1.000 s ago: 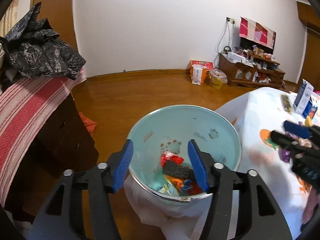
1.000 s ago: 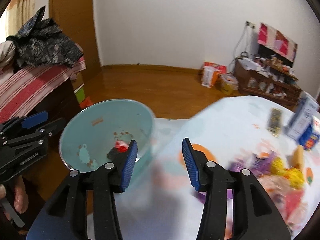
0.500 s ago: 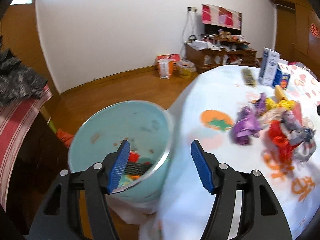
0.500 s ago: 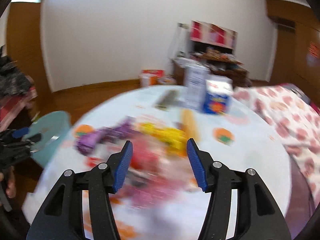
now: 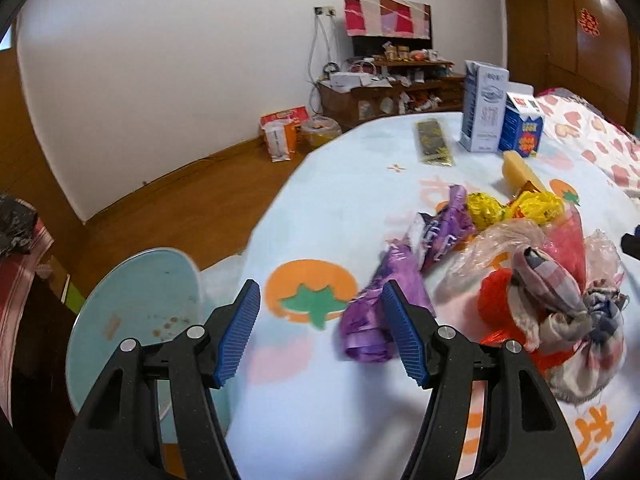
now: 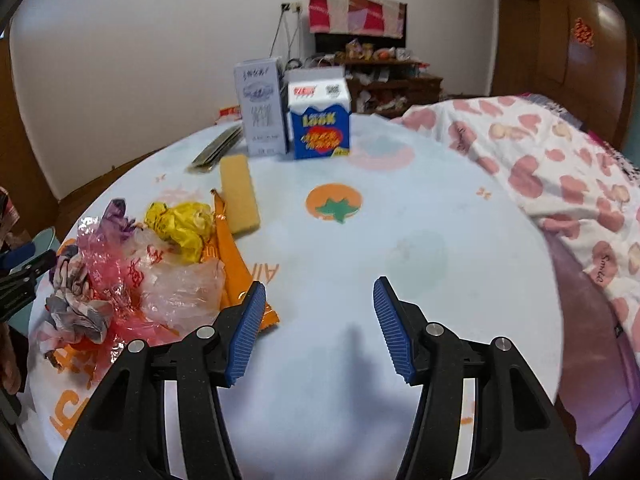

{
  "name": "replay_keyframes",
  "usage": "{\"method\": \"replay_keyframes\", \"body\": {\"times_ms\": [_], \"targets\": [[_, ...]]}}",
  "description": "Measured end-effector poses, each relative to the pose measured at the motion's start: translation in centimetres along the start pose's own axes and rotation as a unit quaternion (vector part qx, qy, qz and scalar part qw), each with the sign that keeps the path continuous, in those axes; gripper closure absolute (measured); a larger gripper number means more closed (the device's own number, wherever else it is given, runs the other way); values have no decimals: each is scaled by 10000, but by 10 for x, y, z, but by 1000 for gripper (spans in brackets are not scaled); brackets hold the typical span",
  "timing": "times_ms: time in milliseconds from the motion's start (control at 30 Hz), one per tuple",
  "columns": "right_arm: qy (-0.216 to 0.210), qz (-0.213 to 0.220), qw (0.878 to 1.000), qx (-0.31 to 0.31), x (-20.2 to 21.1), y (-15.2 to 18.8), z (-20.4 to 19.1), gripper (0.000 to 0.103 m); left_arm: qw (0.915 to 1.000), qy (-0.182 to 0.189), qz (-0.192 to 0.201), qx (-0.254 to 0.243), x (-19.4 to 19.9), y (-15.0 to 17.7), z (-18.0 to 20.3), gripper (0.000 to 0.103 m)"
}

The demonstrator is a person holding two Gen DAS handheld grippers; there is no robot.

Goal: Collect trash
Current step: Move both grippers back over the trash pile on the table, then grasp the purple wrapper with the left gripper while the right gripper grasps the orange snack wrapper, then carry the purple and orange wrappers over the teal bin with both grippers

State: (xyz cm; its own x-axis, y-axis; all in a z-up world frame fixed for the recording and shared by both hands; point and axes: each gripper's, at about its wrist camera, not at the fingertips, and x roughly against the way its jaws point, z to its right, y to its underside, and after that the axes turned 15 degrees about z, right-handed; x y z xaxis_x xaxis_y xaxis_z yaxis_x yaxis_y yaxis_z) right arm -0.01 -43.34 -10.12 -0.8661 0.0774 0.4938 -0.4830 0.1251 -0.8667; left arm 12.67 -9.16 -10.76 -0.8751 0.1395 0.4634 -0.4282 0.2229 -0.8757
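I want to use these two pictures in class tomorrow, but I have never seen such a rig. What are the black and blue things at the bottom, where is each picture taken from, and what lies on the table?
They are hand-held tongs, one in each of a person's hands, each with a camera looking along its two fingers. One picture is from the left tongs, the other from the right tongs. Both stand open and hold nothing. On the round table lies a heap of trash: a purple wrapper, yellow wrappers, clear plastic bags and an orange packet. Farther back stand two cartons. Beside the table stands a pale blue bin.

Purple wrapper (image 5: 384,304), yellow wrapper (image 6: 180,226), pale-blue persimmon-print tablecloth (image 6: 360,248).
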Motion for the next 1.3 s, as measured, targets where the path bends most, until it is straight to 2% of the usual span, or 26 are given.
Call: {"method": "replay_keyframes", "body": {"times_ms": [167, 233, 267, 367, 433, 467, 600, 1000, 1133, 1300], "targets": [[-427, -221, 9988, 69, -12, 1, -15, 47, 9996, 231, -48, -162, -4, 1, 16, 40], [-525, -377, 9978, 126, -18, 2, -21, 47, 9991, 337, -93, -228, -8, 2, 23, 44], [-567, -469, 9971, 185, -23, 4, -24, 47, 9989, 376, -115, -255, -8, 3, 25, 49], [-636, -703, 9952, 230, -32, 6, -28, 48, 9977, 573, -187, -314, -11, 5, 31, 73], [-757, -910, 9926, 266, -40, 10, -32, 54, 9972, 615, -157, -389, -10, 6, 35, 83], [-807, -872, 9927, 219, -40, 9, -32, 79, 9970, 641, -128, -409, -9, 6, 36, 89], [-952, -852, 9915, 249, -37, 10, -38, 84, 9971, 652, 7, -401, -1, 3, 34, 98], [-409, 240, 9983, 327, 21, -21, -35, 84, 9976, 469, 517, -36, 55, -16, -9, 100], [-435, 540, 9971, 314, 35, -31, -44, 84, 9973, 304, 668, 3, 73, -17, -21, 100], [-662, 851, 9940, 158, 42, -39, -65, 84, 9965, 81, 810, 170, 92, -16, -41, 100]]}}
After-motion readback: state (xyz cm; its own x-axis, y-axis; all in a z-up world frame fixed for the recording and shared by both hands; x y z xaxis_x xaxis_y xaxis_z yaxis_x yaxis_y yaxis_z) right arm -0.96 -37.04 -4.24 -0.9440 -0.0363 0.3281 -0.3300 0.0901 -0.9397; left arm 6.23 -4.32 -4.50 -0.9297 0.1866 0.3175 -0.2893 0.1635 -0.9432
